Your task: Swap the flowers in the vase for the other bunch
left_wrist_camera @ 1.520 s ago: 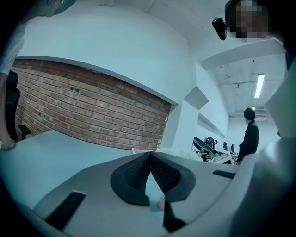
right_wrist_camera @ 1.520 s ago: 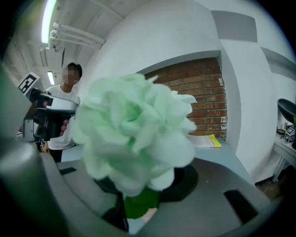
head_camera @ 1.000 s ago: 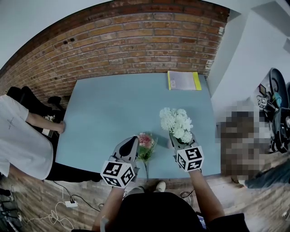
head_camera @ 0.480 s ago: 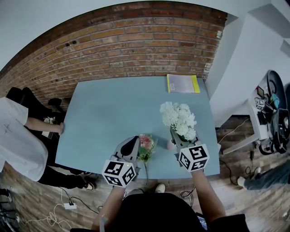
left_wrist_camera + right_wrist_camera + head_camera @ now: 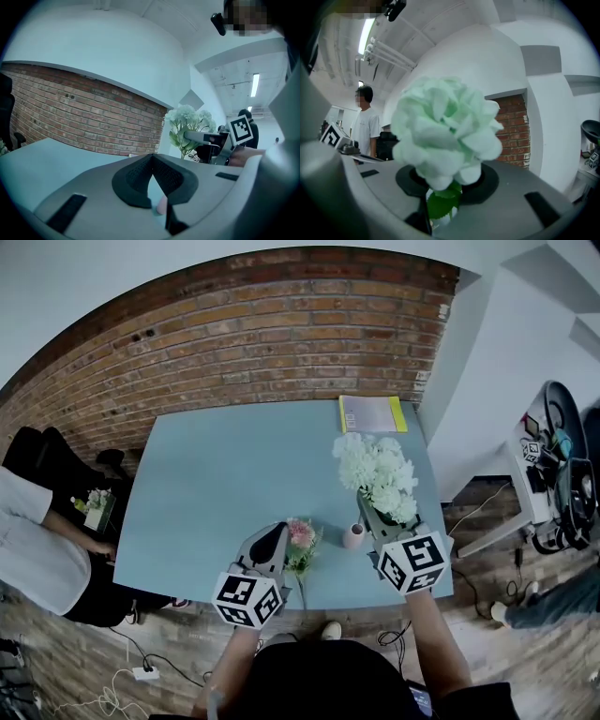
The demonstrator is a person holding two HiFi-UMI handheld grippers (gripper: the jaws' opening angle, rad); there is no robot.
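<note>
Along the 12 o'clock side: brick wall (image 5: 234, 343), with the blue table (image 5: 216, 484) in front of it filling mid-frame. Yellow-edged booklet (image 5: 372, 413) sits at the table's 12 o'clock edge, out of play.

White bunch (image 5: 378, 474) is clear of the vase and off the table, blooms toward 12. Right gripper (image 5: 371, 519) is clamped narrow on its stems; the right gripper view shows a green leaf and blooms right between the jaws.

Left gripper (image 5: 275, 534) sits low at the table's 6 o'clock edge, jaws drawn together at the tips, nothing showing between them. Pink bunch (image 5: 300, 538) lies on the table just at 3 o'clock of that gripper's tip, stem running toward 6. Looks ungripped.

Small pale vase (image 5: 353, 536) stands upright between the pink bunch and the right gripper, mouth empty as far as I can see.

Status, my read: removal done, roughly halfway. Left to do: park the white bunch on the table, pick up the pink one by the stem, drop it into the vase. Narrow mouth, light vase, so tip risk on insertion.
</note>
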